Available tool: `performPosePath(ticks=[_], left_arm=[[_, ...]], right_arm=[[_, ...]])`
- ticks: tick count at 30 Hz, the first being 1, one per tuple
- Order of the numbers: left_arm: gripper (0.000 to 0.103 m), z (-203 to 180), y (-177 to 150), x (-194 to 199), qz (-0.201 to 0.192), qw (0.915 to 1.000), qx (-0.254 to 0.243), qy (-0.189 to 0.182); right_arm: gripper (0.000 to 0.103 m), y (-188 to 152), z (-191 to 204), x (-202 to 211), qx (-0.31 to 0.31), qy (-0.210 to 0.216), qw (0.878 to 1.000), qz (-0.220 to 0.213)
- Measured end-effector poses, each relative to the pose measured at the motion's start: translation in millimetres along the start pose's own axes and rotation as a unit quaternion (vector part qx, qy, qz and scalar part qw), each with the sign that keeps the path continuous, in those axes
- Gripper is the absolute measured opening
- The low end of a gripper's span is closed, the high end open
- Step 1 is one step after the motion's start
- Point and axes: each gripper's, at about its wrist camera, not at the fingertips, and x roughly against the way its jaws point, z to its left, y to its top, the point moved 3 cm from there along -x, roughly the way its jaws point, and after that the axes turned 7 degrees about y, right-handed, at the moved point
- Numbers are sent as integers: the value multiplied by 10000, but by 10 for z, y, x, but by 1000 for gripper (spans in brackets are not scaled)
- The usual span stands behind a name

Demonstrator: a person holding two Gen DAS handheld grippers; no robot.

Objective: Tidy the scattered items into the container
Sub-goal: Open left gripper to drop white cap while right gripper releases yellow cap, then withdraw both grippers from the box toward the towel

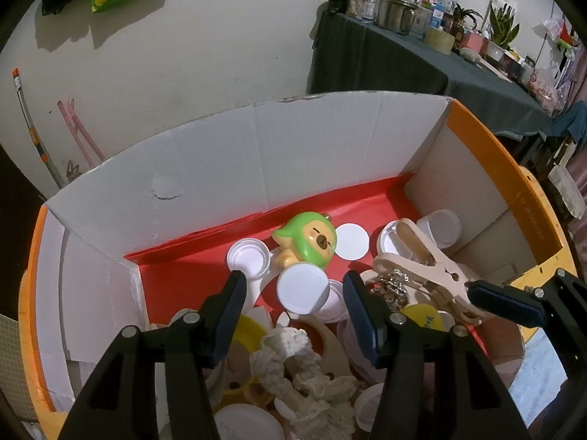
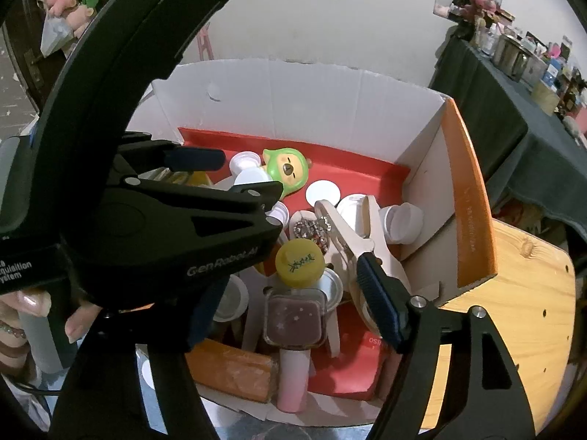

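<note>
Left gripper (image 1: 293, 308) pitched steeply down, jaws apart, nothing between. Right gripper (image 2: 286, 311) likewise, jaws apart, pads clear.

In the right wrist view the left tongs (image 2: 220, 179) and their black body cover the box (image 2: 473, 198) from nine o'clock, hiding the items there. The small print on the yellow cap (image 2: 299, 262) is unreadable. The pink tube (image 2: 291, 381) is partly hidden under a square case (image 2: 295, 321).
</note>
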Motion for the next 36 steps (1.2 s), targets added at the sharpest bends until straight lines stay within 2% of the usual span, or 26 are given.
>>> performPosePath(ticks=[22, 30, 33, 36], left_arm=[[61, 59, -48, 498, -467, 9988, -95, 122], [61, 129, -234, 746, -594, 9981, -48, 135], [61, 174, -357, 872, -697, 9973, -29, 245], [61, 220, -498, 992, -781, 9965, -8, 302]], right_arm=[[71, -81, 134, 319, 61, 21, 9995, -296], [71, -213, 206, 596, 71, 49, 9987, -502], [72, -305, 250, 709, 98, 41, 9983, -570], [75, -430, 279, 833, 88, 35, 9979, -645]])
